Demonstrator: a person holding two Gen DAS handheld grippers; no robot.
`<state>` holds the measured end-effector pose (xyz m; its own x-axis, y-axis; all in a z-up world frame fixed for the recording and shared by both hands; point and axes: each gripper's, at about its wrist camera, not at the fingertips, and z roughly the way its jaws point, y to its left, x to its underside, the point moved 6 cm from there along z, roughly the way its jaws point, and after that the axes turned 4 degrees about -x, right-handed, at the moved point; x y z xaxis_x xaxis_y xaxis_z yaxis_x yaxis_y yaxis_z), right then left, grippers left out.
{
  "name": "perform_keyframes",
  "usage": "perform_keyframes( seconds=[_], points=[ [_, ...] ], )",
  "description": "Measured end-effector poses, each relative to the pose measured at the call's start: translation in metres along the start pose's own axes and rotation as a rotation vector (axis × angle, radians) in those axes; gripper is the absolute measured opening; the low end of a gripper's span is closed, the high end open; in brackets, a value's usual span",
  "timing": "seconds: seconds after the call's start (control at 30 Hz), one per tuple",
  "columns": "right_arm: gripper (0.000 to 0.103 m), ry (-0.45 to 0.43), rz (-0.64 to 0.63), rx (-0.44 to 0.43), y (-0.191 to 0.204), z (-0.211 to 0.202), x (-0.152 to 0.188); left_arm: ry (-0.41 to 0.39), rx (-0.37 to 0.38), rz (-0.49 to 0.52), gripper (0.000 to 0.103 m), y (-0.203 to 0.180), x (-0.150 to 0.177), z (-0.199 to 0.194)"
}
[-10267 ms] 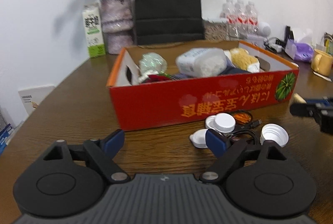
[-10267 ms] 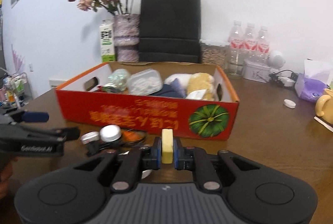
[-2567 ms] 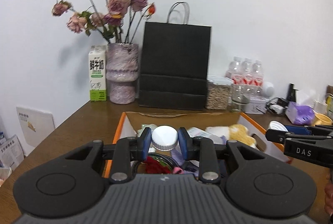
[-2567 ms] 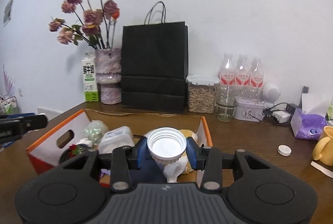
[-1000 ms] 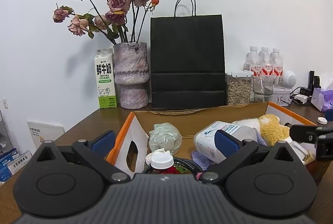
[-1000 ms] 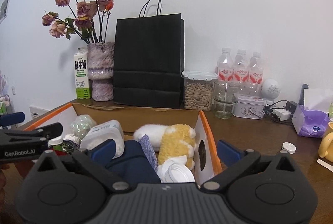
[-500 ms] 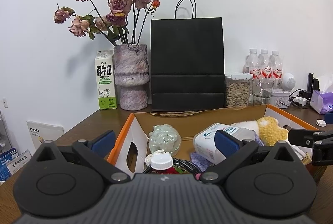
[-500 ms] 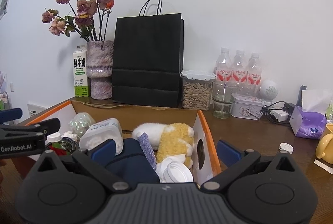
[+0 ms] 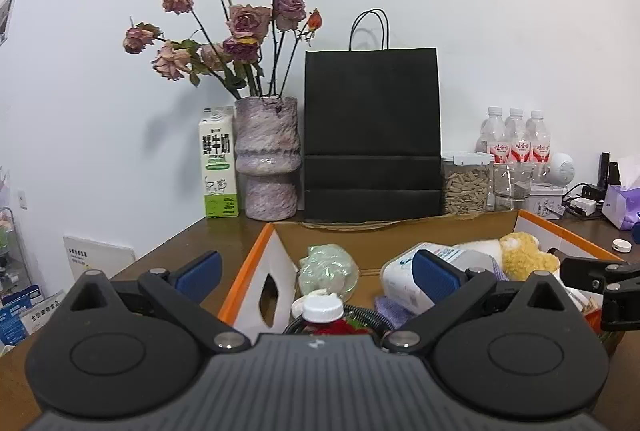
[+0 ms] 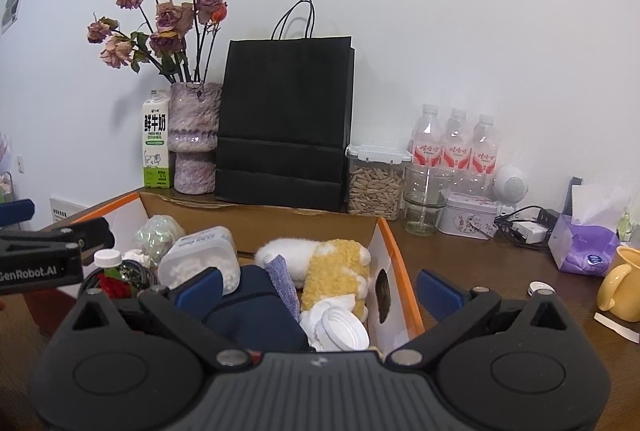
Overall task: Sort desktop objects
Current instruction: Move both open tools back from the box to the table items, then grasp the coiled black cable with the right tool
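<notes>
Box [image 10: 394,243] packed nearly full. Bag [image 10: 285,119], vase [image 10: 194,139] and jar [image 10: 375,187] block behind it. Open bench [image 10: 500,271] to its right.

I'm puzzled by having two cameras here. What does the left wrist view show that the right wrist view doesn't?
Only the left wrist view shows the white booklet leaning by the wall. Only the right wrist view shows the yellow mug and the white ribbed lid lying in the box. Both share the orange box, the black bag, the flower vase and the plush toy.
</notes>
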<state>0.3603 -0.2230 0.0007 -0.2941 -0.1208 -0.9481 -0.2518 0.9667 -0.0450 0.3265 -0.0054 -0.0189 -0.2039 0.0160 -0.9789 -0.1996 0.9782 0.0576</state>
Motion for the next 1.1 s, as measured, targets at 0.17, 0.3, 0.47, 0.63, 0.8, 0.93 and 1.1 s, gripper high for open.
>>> perform_keyframes(
  seconds=[0.17,0.3,0.47,0.63,0.8,0.93,1.1],
  points=[
    [0.103,-0.007,-0.014,0.033,0.003,-0.017,0.012,0.021,0.006,-0.012,0.103,0.009,0.006,-0.015],
    [0.103,-0.005,-0.011,0.022,0.006,-0.034,0.018,0.034,0.013,0.000,0.103,0.013,0.010,-0.030],
    [0.103,0.034,0.022,-0.029,0.011,-0.055,0.030,0.068,0.036,0.023,0.103,0.023,0.018,-0.047],
    [0.103,0.123,0.024,-0.112,0.029,-0.066,0.048,0.113,0.049,0.027,0.103,0.038,0.027,-0.060],
    [0.103,0.187,-0.028,-0.167,0.061,-0.066,0.056,0.161,0.040,0.044,0.103,0.054,0.037,-0.072],
    [0.100,0.246,-0.042,-0.196,0.085,-0.057,0.061,0.174,0.038,0.030,0.103,0.069,0.042,-0.083],
    [0.092,0.306,-0.044,-0.211,0.106,-0.045,0.067,0.213,0.029,0.003,0.103,0.085,0.051,-0.087]
  ],
)
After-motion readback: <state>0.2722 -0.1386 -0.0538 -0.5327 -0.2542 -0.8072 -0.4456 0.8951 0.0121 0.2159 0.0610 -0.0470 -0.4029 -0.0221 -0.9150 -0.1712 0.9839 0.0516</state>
